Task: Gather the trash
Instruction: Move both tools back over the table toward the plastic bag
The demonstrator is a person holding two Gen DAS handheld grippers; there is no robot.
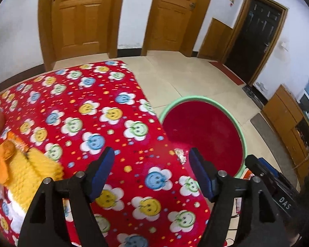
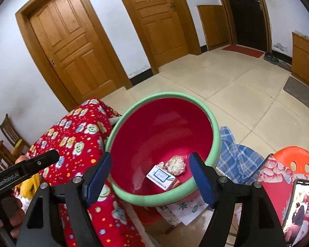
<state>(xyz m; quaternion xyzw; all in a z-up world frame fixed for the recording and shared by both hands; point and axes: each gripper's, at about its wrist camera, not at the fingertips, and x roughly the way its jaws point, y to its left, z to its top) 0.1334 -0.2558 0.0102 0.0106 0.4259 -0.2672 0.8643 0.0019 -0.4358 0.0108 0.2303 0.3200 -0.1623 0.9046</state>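
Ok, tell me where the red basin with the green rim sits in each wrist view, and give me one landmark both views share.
Left wrist view: the basin is right of centre, on the floor beside the flowered red cloth, beyond the right fingertip of the left gripper.
Right wrist view: the basin is at centre, straight ahead of the right gripper, with a small box and crumpled paper inside.
Shared landmark: the flowered red cloth.

A table draped in a red smiley-flower cloth (image 1: 96, 123) fills the lower left of the left wrist view. At its left edge lie a yellow knitted piece (image 1: 33, 173) and an orange fan-shaped item (image 1: 5, 160) — both blurred. A small crumpled wad (image 1: 180, 154) sits at the right edge. Beyond, upper right, beige floor tiles (image 2: 247, 94) carry a red mat (image 2: 243, 50) and grey mat (image 2: 302, 93).
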